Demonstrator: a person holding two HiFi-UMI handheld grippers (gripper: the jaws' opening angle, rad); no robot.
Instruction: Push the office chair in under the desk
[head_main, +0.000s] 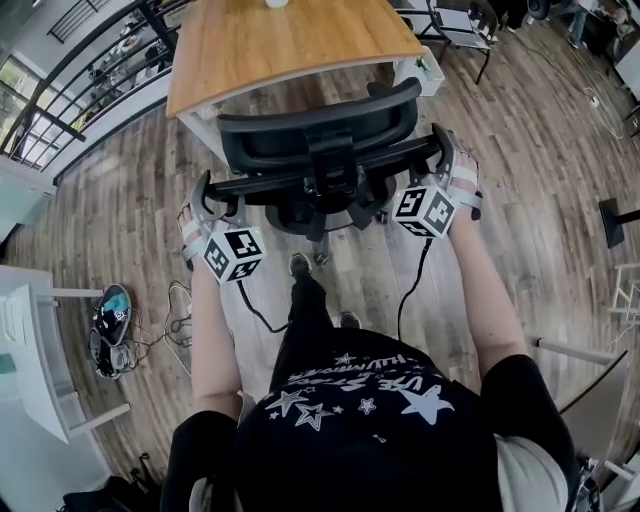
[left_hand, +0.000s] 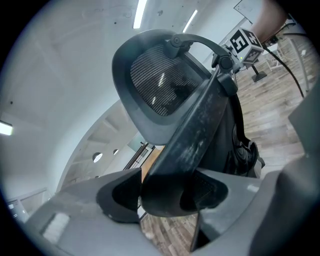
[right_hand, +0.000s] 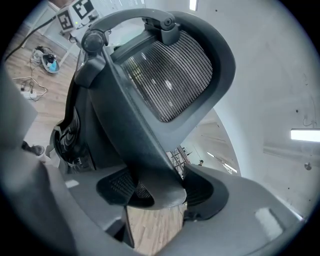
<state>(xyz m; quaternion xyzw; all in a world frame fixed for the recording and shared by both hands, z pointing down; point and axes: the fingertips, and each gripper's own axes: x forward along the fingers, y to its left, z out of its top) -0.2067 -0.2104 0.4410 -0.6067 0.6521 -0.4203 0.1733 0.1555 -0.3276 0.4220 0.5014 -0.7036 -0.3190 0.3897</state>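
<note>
Left gripper (left_hand: 165, 192) is clamped on the end of the chair's left armrest (left_hand: 195, 125), and right gripper (right_hand: 157, 190) is clamped the same way on the right armrest (right_hand: 135, 130). Pads hold only the tips, so a hard shove could slip them off. Office chair (head_main: 320, 130) sits just short of the desk (head_main: 290, 40), back towards the person. An uneven push would likely swivel it into the white desk leg (head_main: 200, 130), or the armrests may catch the top's edge. Wood-plank floor (head_main: 120, 210) looks smooth, railing (head_main: 60, 110) beyond.
</note>
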